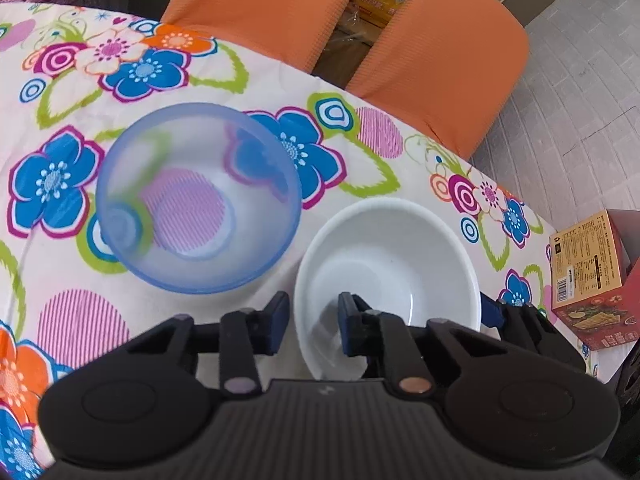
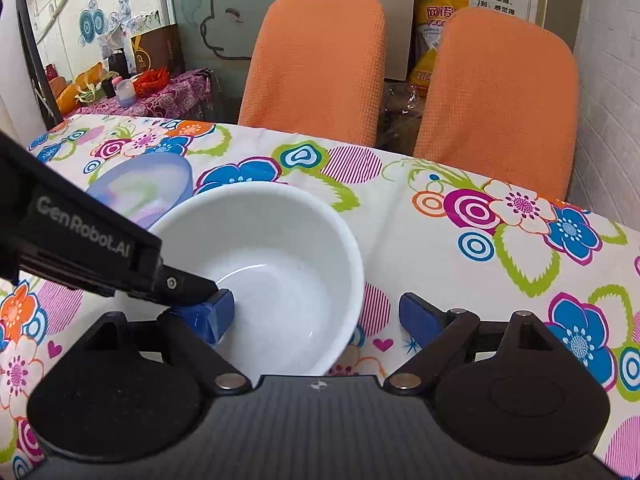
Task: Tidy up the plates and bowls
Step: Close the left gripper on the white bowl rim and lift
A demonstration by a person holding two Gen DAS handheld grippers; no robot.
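white bowl (image 1: pixel 386 280): on bench (image 1: pixel 60 276), upright, near its front edge
blue bowl (image 1: pixel 198 198): translucent, just left of white bowl, separate, looks tilted or lifted, blurry, unsure
left hand-held gripper (image 1: pixel 314 326): fingers straddle white bowl's near-left rim, one inside, one outside; gap wider than rim, not clamped
right hand-held gripper (image 2: pixel 316 316): spread wide around white bowl's right rim, no grip
plates: none visible
progress: early; bowls unstacked, nesting left
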